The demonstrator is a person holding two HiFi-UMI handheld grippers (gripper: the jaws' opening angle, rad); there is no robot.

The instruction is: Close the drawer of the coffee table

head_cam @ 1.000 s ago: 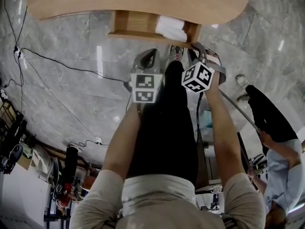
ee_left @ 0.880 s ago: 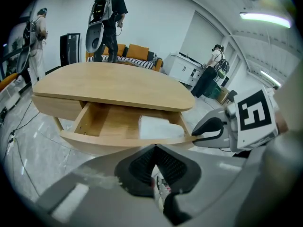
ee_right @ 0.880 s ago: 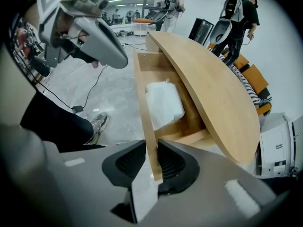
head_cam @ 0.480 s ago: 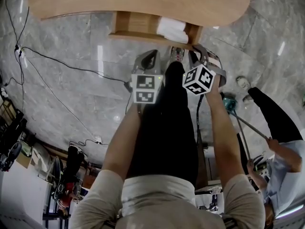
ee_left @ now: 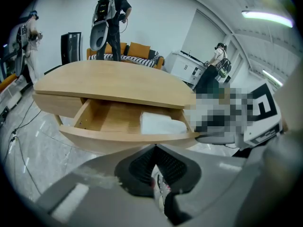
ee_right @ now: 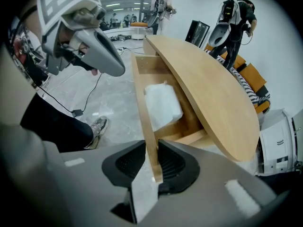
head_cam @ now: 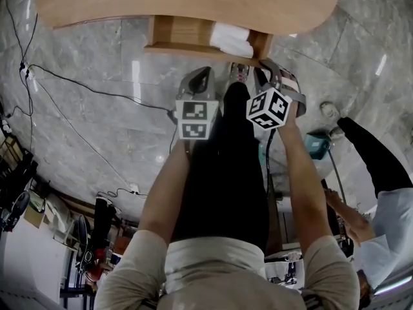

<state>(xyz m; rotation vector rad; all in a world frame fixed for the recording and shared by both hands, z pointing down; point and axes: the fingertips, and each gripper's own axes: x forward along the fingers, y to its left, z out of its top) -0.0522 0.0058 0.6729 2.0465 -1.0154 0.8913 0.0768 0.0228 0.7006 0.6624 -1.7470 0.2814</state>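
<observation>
The right hand-held gripper (ee_right: 152,161) pinches the drawer front (ee_right: 143,103); the drawer stands open under the worktop (head_cam: 193,2). The left hand-held gripper (ee_left: 155,164) is pressed together, empty. Push straight inward, without skewing.

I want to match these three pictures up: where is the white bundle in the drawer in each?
Head view: white bundle top centre, in the drawer's right part.
Left gripper view: near the middle, in the drawer's right part.
Right gripper view: middle, just right of the drawer front.
Shared landmark: the pale wooden drawer front, seen in all three.
</observation>
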